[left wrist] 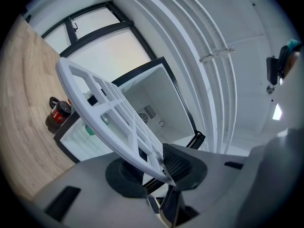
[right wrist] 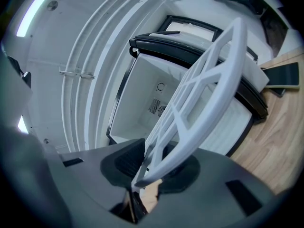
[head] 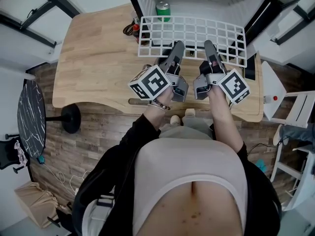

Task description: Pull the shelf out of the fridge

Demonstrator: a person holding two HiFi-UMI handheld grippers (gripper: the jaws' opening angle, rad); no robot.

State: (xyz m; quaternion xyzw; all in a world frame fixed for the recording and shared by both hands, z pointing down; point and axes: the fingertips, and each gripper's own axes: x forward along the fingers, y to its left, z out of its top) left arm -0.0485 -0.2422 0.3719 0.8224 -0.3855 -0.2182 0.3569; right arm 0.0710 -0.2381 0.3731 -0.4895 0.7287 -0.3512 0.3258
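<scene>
White wire-grid shelf (head: 192, 36), upper centre of frame: near edge was pinched by left gripper (head: 173, 58) and right gripper (head: 212, 57).

No words, brands or numbers can be read anywhere. The only marks are the black-and-white square markers on the cube (head: 150, 82) of the left gripper (head: 178, 45) and on the cube (head: 234, 86) of the right gripper (head: 209, 45). They are block patterns with no letters or digits. The green can (head: 163, 10), ahead of the left gripper, carries print too small to read. The dark can (left wrist: 59, 113) with a red label, left of the left gripper's jaws in the left gripper view, is too blurred to make out any lettering.
</scene>
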